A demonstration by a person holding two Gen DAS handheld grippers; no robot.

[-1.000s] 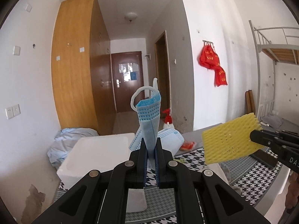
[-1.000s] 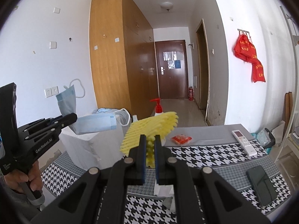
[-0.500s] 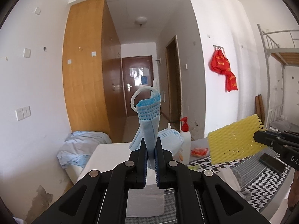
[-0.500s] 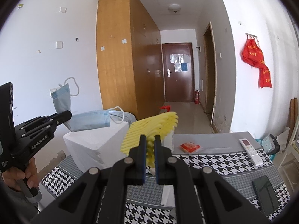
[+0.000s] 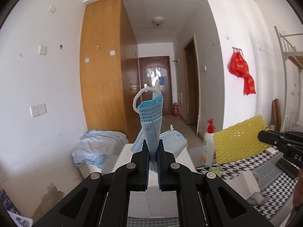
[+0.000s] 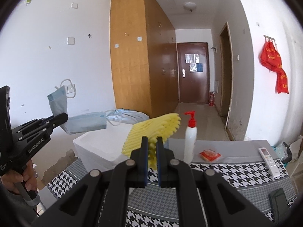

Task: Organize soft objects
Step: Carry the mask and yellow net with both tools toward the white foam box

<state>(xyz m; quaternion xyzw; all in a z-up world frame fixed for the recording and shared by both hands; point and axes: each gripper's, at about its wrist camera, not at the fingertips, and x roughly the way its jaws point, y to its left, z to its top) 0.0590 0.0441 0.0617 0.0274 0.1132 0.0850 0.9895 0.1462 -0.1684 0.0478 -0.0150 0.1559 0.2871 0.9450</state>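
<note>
My left gripper (image 5: pixel 153 147) is shut on a bunch of blue face masks (image 5: pixel 151 121); they stand up from the jaws with a white ear loop on top. From the right wrist view that gripper (image 6: pixel 63 117) appears at the left, held in a hand, masks (image 6: pixel 85 122) hanging beside it. My right gripper (image 6: pixel 151 141) is shut on a yellow foam net (image 6: pixel 151 130), seen in the left wrist view as a flat yellow sheet (image 5: pixel 238 140) at the right. Both are held above a white foam box (image 6: pixel 98 149) on the table.
A white pump bottle with a red top (image 6: pixel 190 138) stands behind the box. A red packet (image 6: pixel 210 155), a white remote (image 6: pixel 269 158) and a dark phone (image 6: pixel 278 198) lie on the houndstooth tablecloth (image 6: pixel 236 172). A bundle of light blue fabric (image 5: pixel 96 147) lies beyond the box by the wall.
Both grippers have swung left and a little up, each still holding its item. The foam box and pump bottle have come more into view; the table has shifted right.
</note>
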